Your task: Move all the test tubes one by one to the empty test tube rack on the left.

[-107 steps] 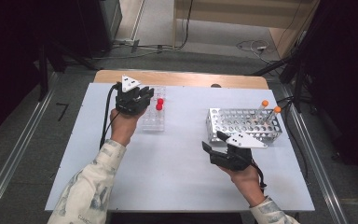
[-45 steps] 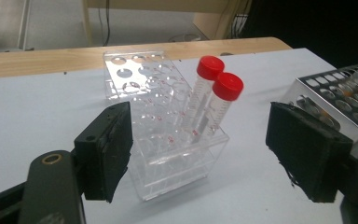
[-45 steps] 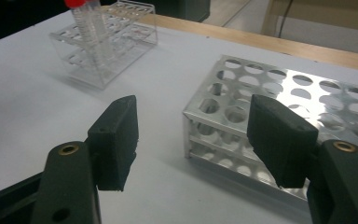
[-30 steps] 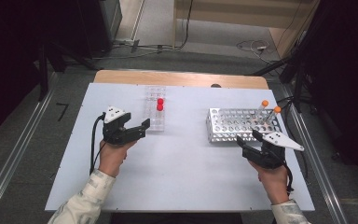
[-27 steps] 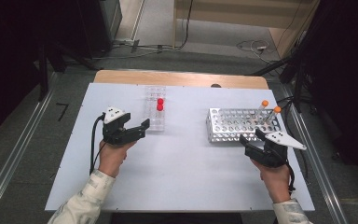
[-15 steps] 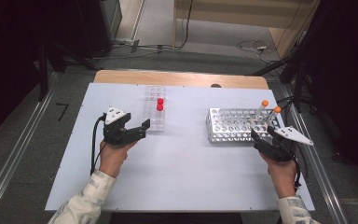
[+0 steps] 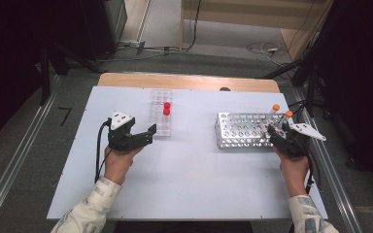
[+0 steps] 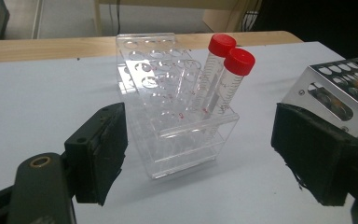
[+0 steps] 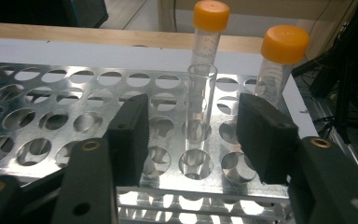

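A clear plastic rack [image 7: 161,116] holds two red-capped tubes [image 7: 166,108] at the table's middle left. My left gripper [image 7: 148,135] is open just left of that rack's near end. In the left gripper view the rack [image 8: 177,130] and the red-capped tubes [image 8: 228,65] stand ahead between the spread jaws, untouched. A perforated metal rack [image 7: 240,130] holds two orange-capped tubes [image 7: 281,111] at its right end. My right gripper [image 7: 276,131] is open there. In the right gripper view an uncapped clear tube [image 9: 199,93] stands in the metal rack [image 9: 51,112] between the jaws, apart from both.
The white table [image 7: 194,179] has bare surface between the racks and toward the near edge. A wooden strip [image 7: 184,81] runs along the far edge. Cables and dark stands crowd the floor beyond the right side.
My right gripper has moved right and forward, from the metal rack's front to its right end by the orange-capped tubes. My left gripper drew back from the clear rack earlier and now holds still.
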### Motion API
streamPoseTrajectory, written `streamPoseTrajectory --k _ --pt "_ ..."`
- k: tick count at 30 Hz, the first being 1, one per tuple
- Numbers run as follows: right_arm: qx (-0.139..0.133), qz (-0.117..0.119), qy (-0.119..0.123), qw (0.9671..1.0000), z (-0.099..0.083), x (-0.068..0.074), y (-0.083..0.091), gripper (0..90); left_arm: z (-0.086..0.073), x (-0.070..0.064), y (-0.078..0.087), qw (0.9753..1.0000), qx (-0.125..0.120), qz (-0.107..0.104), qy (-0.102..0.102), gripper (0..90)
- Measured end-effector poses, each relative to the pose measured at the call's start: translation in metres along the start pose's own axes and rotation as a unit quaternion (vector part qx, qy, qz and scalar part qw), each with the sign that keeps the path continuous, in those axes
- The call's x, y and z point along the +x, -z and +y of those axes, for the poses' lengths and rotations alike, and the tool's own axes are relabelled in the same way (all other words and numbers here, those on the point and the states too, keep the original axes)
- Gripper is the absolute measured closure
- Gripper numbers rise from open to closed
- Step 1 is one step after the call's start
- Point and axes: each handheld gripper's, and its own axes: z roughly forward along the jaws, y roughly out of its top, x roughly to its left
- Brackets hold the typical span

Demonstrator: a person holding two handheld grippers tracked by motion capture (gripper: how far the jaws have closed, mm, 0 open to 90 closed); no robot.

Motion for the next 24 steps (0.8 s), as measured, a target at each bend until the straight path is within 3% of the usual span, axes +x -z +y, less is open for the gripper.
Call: streamPoseTrajectory --k 9,24 --pt "0.001 -0.018 0.005 0.9998 -0.002 -0.001 -0.014 58.8 -0.001 -0.001 -0.001 1.0000 0.003 -0.002 -0.001 19.0" --pt "-0.003 -0.016 0.010 0.9998 -0.003 0.000 -0.018 72.5 -0.002 -0.002 -0.002 1.0000 0.005 -0.003 -0.001 19.1"
